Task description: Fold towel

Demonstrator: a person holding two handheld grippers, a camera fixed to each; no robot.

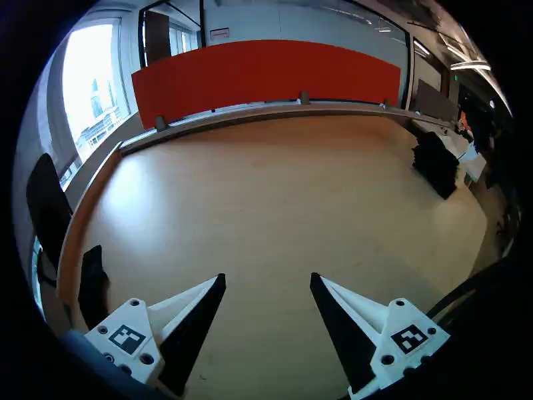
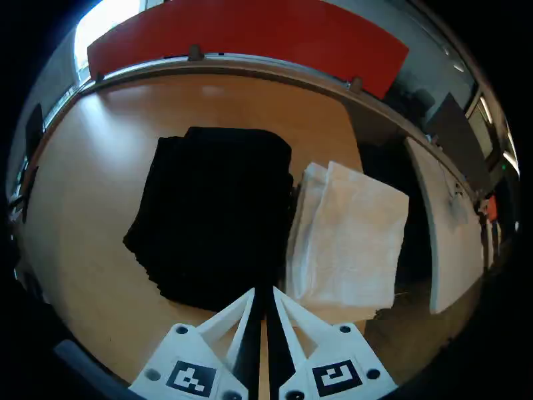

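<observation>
I see left gripper with fingers wide apart, hovering over bare wood table. Far ahead of it, red panel runs along table's back edge. Window ahead-left, dark chair off its left side.

Right gripper: fingers together, thin slit between. Black towel stack lies straight ahead, its near edge right at tips. White towel, folded, lies ahead-right, just beside black towel stack, edges touching. I cannot tell whether tips touch cloth.
</observation>
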